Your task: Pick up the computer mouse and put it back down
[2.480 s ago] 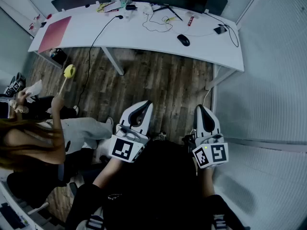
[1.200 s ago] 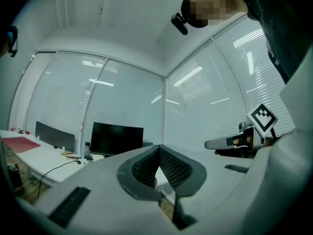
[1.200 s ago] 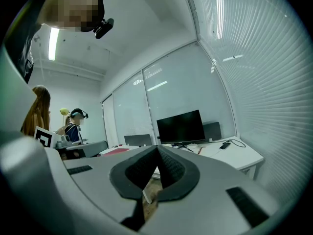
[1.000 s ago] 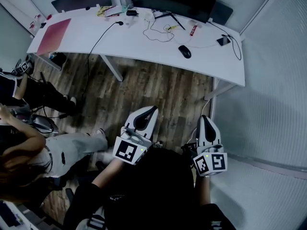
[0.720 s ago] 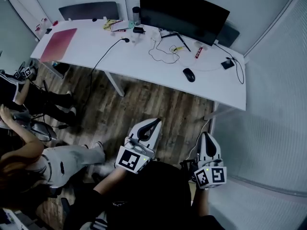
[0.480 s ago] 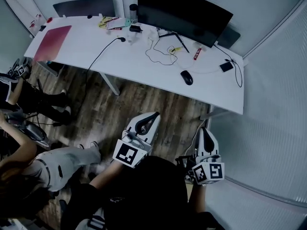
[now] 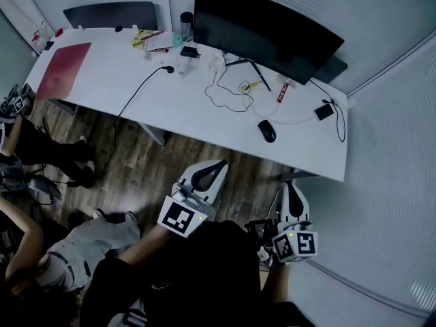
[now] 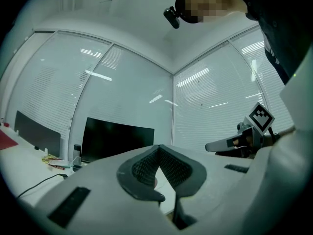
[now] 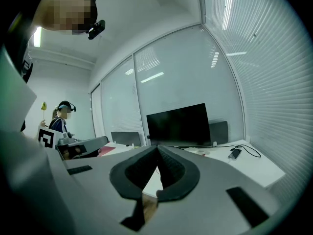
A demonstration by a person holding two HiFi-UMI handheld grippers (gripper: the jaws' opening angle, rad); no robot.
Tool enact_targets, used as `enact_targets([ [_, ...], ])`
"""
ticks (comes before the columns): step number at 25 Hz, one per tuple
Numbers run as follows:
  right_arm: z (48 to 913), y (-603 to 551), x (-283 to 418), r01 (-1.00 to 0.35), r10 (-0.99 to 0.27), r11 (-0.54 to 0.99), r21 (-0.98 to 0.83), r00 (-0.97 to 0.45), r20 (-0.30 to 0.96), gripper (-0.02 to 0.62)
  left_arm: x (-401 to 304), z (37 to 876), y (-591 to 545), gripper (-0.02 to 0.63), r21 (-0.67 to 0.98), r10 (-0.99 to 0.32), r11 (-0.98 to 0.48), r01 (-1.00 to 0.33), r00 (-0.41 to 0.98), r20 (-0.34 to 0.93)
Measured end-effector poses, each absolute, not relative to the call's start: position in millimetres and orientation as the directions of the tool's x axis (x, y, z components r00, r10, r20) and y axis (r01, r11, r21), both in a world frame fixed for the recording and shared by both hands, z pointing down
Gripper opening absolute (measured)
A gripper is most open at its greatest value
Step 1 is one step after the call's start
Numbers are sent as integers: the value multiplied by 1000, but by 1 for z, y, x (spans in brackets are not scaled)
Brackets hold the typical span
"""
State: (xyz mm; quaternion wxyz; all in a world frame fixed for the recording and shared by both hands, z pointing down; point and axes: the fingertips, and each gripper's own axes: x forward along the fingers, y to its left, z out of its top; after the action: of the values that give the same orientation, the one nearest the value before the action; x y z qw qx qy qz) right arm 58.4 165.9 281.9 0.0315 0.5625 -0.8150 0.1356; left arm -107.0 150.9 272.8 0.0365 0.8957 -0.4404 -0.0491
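Sitting near desk (image 7: 102, 80) edge: mouse (image 7: 266, 131)

Place: an office room.
Desk: a long white desk (image 7: 184, 104) runs along the far side, with a wide dark monitor (image 7: 266, 33) at its far right.
Desk items: computer mouse (image 7: 266, 131), phone (image 7: 323, 111), loose cables (image 7: 221, 94), and a red pad (image 7: 63, 70) at the far left.
Walls: glazed partitions with blinds (image 7: 388, 114).
Floor: wood planks (image 7: 143, 162).
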Motion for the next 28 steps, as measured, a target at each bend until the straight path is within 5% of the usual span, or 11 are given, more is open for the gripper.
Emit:
enact_targets([
  [14, 319, 81, 77, -939, -895, 295, -175, -336, 293, 1, -95, 302, 72, 6, 135, -788, -613, -778, 615, -34],
  [28, 367, -31, 94, -856, -766, 468, -219, -517, 382, 6, -44, 319, -12, 6, 116, -858, -510, -852, 514, 2],
])
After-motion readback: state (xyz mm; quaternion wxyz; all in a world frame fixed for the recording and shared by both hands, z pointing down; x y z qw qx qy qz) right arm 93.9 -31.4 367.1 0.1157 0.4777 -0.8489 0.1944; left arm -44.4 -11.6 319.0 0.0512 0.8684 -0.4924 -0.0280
